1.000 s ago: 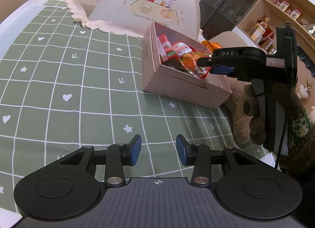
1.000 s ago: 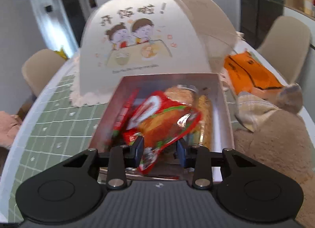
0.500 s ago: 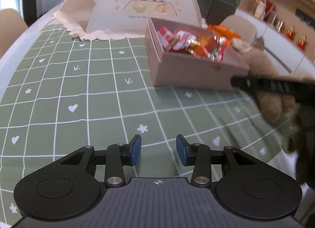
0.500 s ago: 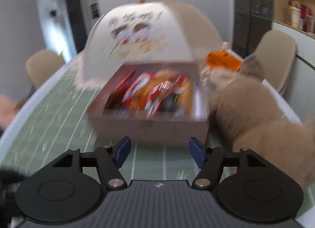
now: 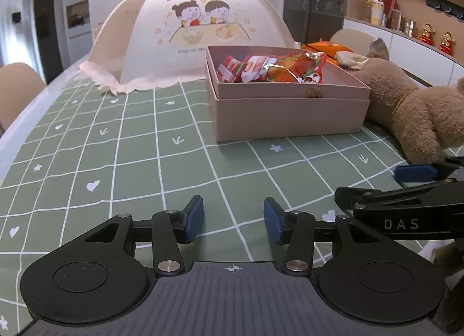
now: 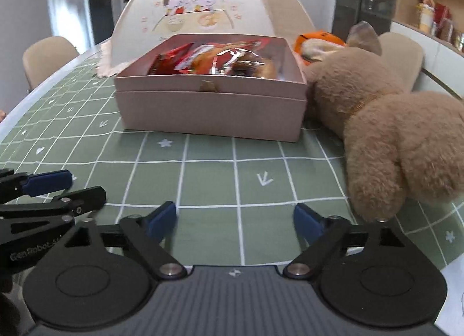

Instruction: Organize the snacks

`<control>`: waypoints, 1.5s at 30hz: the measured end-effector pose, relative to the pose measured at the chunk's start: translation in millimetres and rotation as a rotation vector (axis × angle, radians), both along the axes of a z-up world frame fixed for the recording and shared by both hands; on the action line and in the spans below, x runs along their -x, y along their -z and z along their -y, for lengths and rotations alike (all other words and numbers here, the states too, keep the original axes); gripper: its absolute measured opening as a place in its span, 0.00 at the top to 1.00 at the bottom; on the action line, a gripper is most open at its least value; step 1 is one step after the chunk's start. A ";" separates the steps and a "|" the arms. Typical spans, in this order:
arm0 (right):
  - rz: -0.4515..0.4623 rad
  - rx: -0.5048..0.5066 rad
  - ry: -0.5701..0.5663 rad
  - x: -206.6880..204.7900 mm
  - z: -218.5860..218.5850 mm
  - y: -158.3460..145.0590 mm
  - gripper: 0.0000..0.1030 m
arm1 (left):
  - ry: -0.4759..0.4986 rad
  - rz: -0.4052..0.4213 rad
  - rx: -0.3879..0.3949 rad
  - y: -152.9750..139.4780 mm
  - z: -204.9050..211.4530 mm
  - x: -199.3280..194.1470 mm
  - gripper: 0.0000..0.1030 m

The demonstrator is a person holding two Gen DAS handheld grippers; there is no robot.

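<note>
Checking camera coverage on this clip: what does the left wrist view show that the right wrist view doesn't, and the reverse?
Only the left wrist view shows the gold figurines on the sideboard and the dark doorway. Only the right wrist view shows the plush toy's raised ear. Both show the pink box of snack packets, the food cover, the plush toy and both open, empty grippers: left gripper, right gripper.
</note>
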State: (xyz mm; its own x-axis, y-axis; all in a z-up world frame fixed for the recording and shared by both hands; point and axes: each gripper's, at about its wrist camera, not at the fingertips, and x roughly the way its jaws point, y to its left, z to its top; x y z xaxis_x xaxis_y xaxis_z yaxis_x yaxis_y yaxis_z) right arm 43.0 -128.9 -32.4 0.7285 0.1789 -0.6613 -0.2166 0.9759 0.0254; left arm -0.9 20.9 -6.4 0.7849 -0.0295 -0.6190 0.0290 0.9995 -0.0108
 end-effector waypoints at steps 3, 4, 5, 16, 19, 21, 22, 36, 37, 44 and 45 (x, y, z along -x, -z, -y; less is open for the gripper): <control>0.001 -0.006 -0.006 0.5 4.6 1.7 0.07 | -0.012 0.019 -0.021 1.9 3.9 0.0 0.50; 0.006 -0.010 -0.003 0.8 5.6 2.8 0.05 | -0.020 0.017 -0.021 1.7 4.8 -0.4 0.49; 0.017 -0.013 0.002 1.5 6.3 4.8 0.04 | -0.027 0.017 -0.018 1.7 4.8 -0.6 0.49; 0.074 -0.025 0.043 6.2 5.1 11.3 0.02 | -0.029 0.022 -0.011 2.7 3.0 2.0 0.50; 0.074 -0.026 0.042 6.0 5.0 11.6 0.02 | -0.031 0.022 -0.008 2.7 2.3 2.5 0.50; 0.074 -0.027 0.042 5.9 5.0 11.7 0.02 | -0.033 0.023 -0.001 2.6 1.5 3.1 0.52; 0.074 -0.027 0.042 5.6 5.1 11.6 0.02 | -0.037 0.025 0.002 2.4 0.4 3.3 0.54; 0.074 -0.027 0.043 5.8 4.7 11.8 0.02 | -0.042 0.027 0.000 2.5 -0.1 3.2 0.55; 0.074 -0.027 0.043 5.8 4.8 11.8 0.02 | -0.042 0.027 0.000 2.5 -0.1 3.2 0.55; 0.074 -0.027 0.043 5.8 4.7 11.8 0.02 | -0.042 0.027 -0.001 2.5 0.0 3.3 0.55; 0.074 -0.027 0.043 5.8 4.7 11.8 0.02 | -0.042 0.027 -0.001 2.5 0.0 3.3 0.55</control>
